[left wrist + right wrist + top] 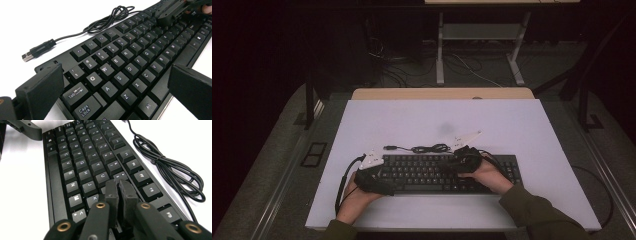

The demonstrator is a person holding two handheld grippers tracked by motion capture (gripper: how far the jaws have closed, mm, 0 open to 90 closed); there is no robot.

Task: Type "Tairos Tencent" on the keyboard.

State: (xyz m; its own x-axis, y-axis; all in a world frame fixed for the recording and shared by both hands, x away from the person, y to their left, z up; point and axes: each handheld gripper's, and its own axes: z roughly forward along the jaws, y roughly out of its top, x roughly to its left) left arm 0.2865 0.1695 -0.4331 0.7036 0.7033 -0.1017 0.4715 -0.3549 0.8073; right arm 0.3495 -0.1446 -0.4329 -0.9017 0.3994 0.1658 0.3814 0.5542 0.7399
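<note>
The right gripper [117, 186], jaws pinched together, pokes the flat black plastic keyboard [432, 172], held by the wide-open left gripper [112, 92] at nine o'clock; next, I think, press down.

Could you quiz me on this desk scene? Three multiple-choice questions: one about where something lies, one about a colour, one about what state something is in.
1. Where does the bundled cable lie?
A. behind the keyboard, on the table
B. on top of the keys
C. on the floor

2. What colour are the keyboard's keys?
A. white
B. black
C. red

3. How do the right gripper jaws stand?
A. wide apart
B. almost together over the keys
C. clamped on the cable

Answers: 1 A, the coil rests on the table past the keyboard's far edge; 2 B, black caps with pale letters; 3 B, the right gripper view shows them nearly touching above the keys.
</note>
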